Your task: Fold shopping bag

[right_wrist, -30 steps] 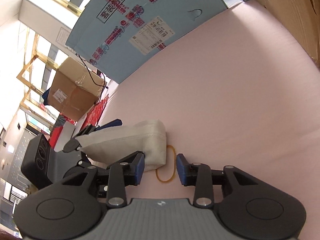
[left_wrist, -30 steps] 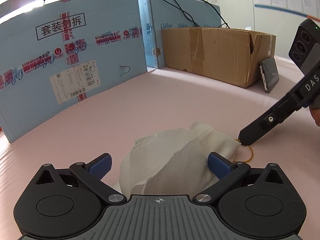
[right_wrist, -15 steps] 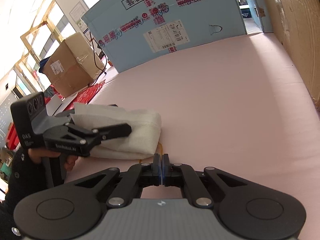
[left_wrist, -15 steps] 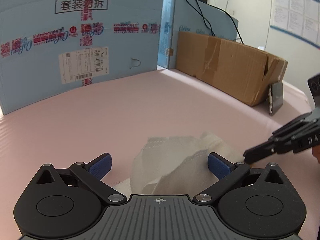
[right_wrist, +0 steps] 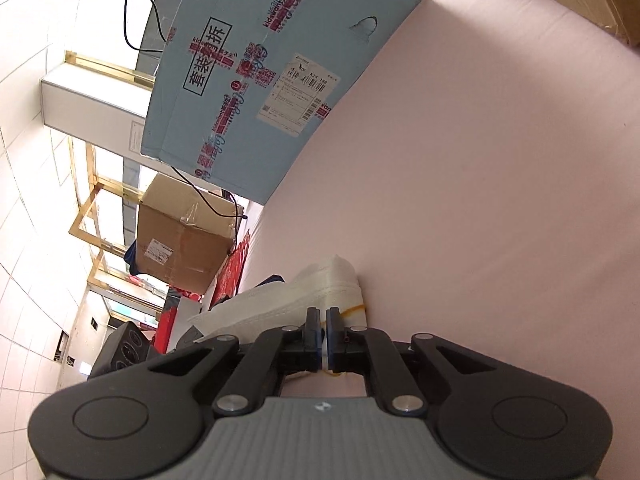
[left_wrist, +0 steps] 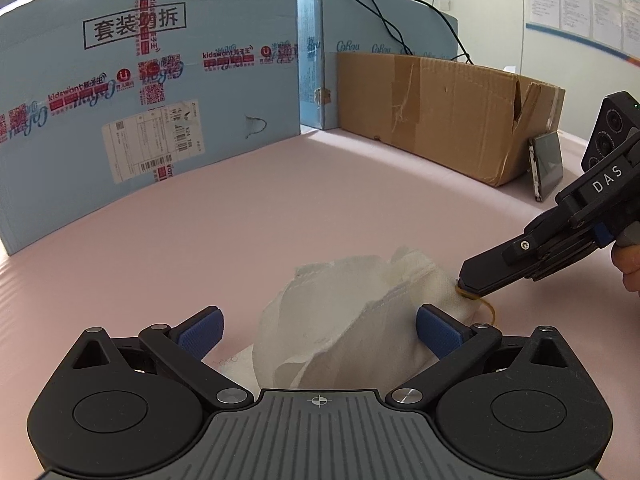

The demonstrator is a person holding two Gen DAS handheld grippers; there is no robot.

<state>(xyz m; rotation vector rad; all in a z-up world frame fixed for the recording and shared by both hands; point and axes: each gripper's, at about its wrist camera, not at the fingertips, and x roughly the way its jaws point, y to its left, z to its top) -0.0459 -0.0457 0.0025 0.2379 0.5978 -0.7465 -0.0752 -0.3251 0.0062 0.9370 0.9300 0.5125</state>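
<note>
We see right gripper [right_wrist: 323,322] with blue pads nearly together, pinching yellow rubber band [right_wrist: 354,309] at end of folded white shopping bag [right_wrist: 316,294]. Band loops onto bag end. Bag lies on pink bench [right_wrist: 480,184]. Beyond, blue printed carton [right_wrist: 272,64] stands on bench. Brown cardboard box [right_wrist: 180,240] sits off bench at left.

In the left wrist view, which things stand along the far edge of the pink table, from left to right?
Large blue printed carton → narrower blue carton → brown cardboard box → dark phone leaning against the box.
</note>
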